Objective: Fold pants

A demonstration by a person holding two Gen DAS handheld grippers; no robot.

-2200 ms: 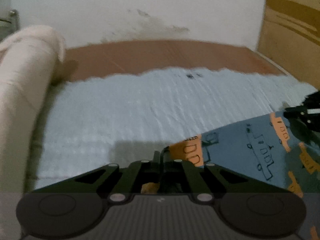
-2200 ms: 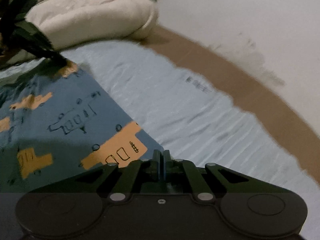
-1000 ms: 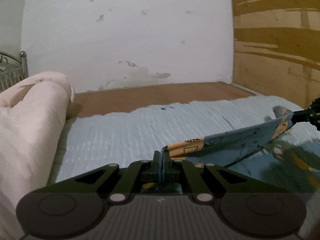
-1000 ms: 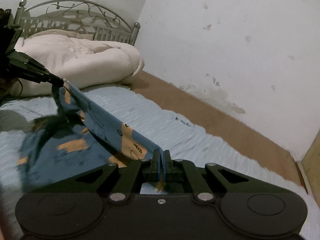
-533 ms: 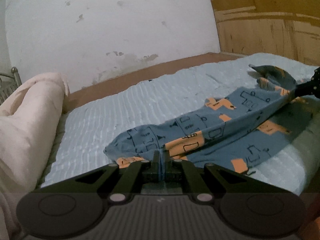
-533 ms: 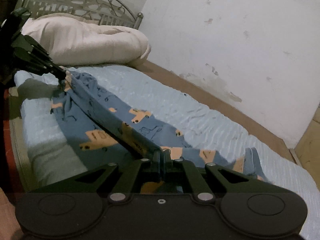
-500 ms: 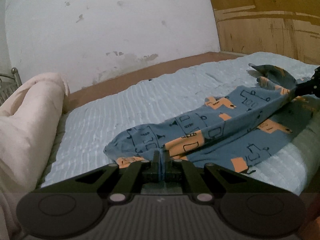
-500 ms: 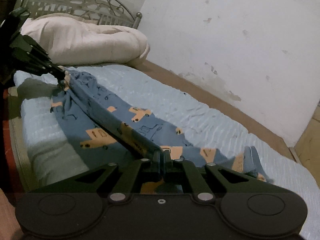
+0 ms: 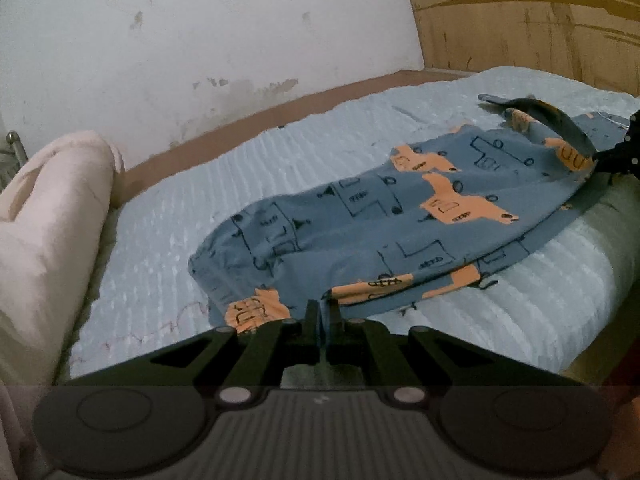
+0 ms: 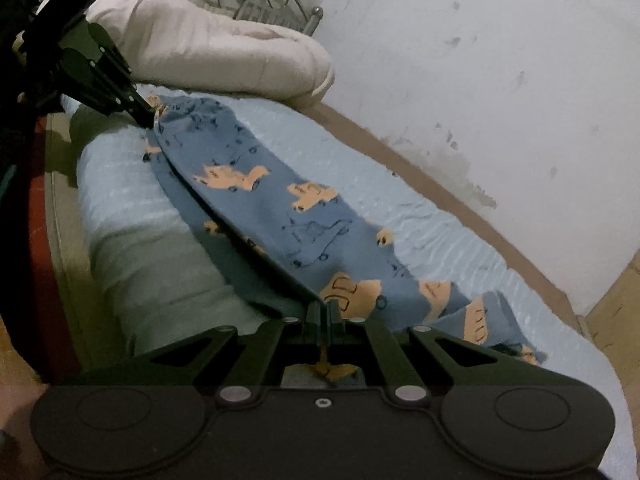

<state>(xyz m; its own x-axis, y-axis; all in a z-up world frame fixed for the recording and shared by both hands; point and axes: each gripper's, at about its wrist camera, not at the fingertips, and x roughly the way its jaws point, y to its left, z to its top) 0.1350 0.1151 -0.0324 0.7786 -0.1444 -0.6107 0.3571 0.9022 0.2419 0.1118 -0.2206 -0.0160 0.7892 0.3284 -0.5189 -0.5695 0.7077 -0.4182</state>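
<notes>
Blue cotton pants (image 9: 400, 224) printed with orange vehicles are shown spread across the centre and right of the left wrist view, laid over a pale blue quilted mattress (image 9: 248, 184). At the bottom centre the left gripper (image 9: 322, 312) is seen with its black fingers pinched together on the near edge of the fabric. At the right edge of the frame the right gripper (image 9: 596, 160) is seen clamped on the far end of the same edge, where a loose flap of cloth curls upward. A rolled cream blanket (image 9: 44, 216) is seen at the left, and a stained white wall (image 9: 200, 40) across the top.

In the right wrist view the pants (image 10: 288, 216) are seen running from the upper left to the bottom centre, doubled along their length so that one layer lies over another near the front edge of the mattress (image 10: 420, 216). The right gripper (image 10: 322, 312) is closed on the cloth at the bottom centre, with a scrap of orange print showing behind its fingers. The left gripper (image 10: 150, 118) is seen at the upper left, shut on the opposite end. The cream blanket (image 10: 208, 48) lies beyond it.

The step in hand is judged to be the lengthwise fold being laid down. Both ends would next need to be released flat, the curled flap smoothed, and the pants regripped for a crosswise fold.
</notes>
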